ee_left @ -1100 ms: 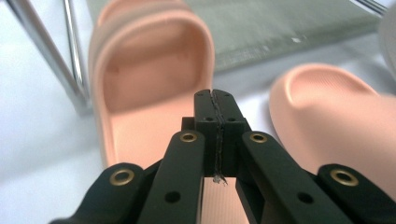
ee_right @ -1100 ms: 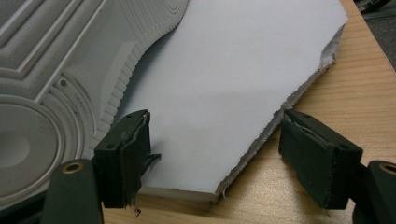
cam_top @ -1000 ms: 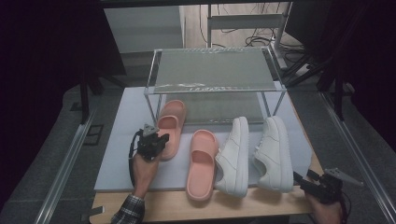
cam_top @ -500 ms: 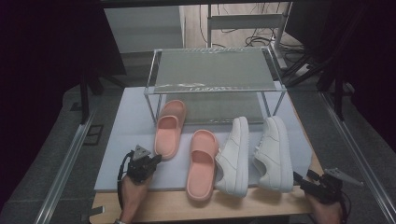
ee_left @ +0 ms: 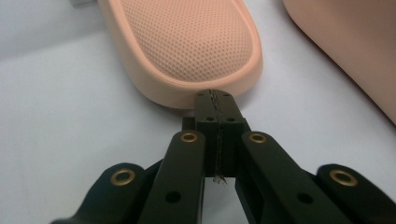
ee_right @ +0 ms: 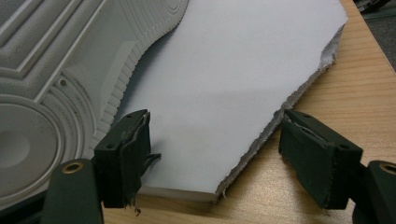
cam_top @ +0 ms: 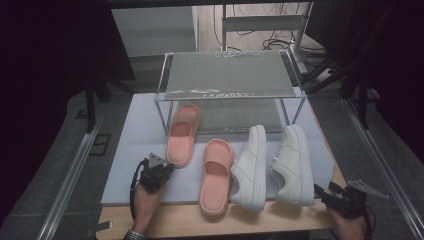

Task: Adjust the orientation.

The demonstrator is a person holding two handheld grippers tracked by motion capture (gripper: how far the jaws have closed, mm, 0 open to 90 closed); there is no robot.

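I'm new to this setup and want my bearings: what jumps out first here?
Four shoes in a row on the white mat: two pink slides on the left, two white sneakers on the right, before a metal shoe rack. The shut left gripper points at the nearer slide's heel.

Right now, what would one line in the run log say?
left gripper: shut, at pink slipper heel | right gripper: open, empty, beside white sneaker

Shoes in a row on the mat

Four shoes lie on the mat point(cam_top: 130, 150) on the tabletop point(cam_top: 175, 222): two slippers point(cam_top: 182, 135) point(cam_top: 216, 175) left, two sneakers point(cam_top: 250, 167) point(cam_top: 292, 162) right. The rack point(cam_top: 227, 80) stands behind them.
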